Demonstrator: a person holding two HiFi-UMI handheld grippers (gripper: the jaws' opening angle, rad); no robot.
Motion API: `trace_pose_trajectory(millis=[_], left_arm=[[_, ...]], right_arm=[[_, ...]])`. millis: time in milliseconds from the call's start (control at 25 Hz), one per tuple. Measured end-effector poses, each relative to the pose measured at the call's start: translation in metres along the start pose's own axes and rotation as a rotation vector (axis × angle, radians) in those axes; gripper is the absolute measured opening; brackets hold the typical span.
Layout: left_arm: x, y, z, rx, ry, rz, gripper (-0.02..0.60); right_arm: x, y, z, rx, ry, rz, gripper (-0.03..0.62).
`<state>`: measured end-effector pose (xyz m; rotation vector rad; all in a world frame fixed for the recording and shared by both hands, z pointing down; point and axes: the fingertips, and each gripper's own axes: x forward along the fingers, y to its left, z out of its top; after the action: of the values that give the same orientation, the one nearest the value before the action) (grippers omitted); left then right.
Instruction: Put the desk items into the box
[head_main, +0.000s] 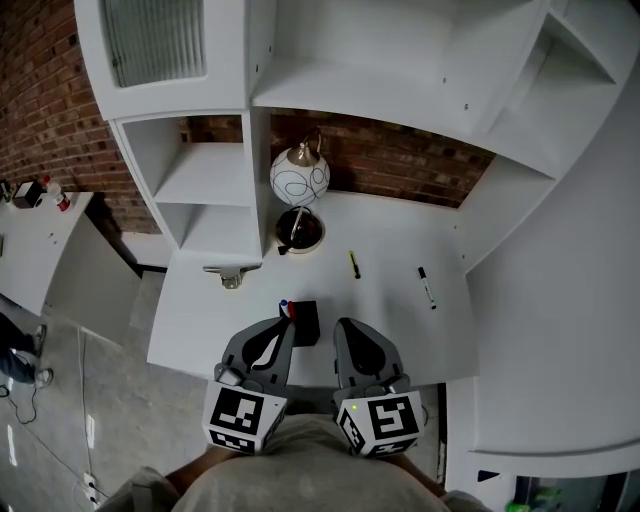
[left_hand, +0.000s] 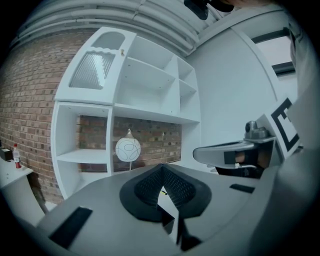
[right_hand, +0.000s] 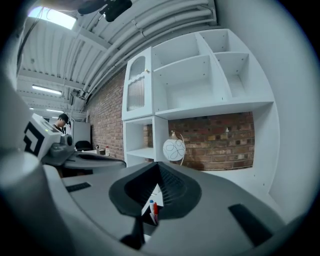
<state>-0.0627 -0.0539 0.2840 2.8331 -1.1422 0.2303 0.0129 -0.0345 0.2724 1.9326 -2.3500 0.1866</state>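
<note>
Low over the near edge of the white desk (head_main: 392, 312), side by side: the grey left gripper (head_main: 286, 325) and the grey right gripper (head_main: 346, 326), each with a black-and-white marker cube at its rear; both aimed roughly level toward the red brick wall (head_main: 400, 160) and the white shelving (head_main: 215, 185). Left jaws pressed together at the tips, pinching nothing; through the narrow slit beneath them, only desk and a sliver of yellow. Right jaws pressed together too, empty; through their slit, blue and red pen tips.

Just ahead of the tips and between them, near the desk's front edge: the small black open box (head_main: 308, 330); at its far left corner, the upright red and blue pens (head_main: 286, 308), seemingly inside it; contact with the left gripper impossible to judge.

Farther back on the bare desk, outside the box and apart from each other: a yellow-green marker (head_main: 354, 264) and a white marker with black cap (head_main: 427, 287). At the back by the shelving: a white globe lamp with looping black lines (head_main: 300, 177) on a dark round base.
</note>
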Motion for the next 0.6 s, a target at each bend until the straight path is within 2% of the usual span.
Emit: trace_pose_trajectory(millis=[240,360,600], left_arm=[[-0.005,0.004,-0.005,-0.002,-0.006,-0.032,0.008],[-0.005,0.011,-0.012,0.031,0.000,-0.040,0.008],[-0.007,0.018,-0.021,0.015,0.005,-0.063,0.008]], right_arm=[[-0.001,0.009,-0.008,-0.020,0.003,-0.038,0.017],[0.000,0.013,-0.010,-0.024,0.008,-0.057,0.017],[0.002,0.022,-0.017,-0.030,0.012,-0.064,0.017]])
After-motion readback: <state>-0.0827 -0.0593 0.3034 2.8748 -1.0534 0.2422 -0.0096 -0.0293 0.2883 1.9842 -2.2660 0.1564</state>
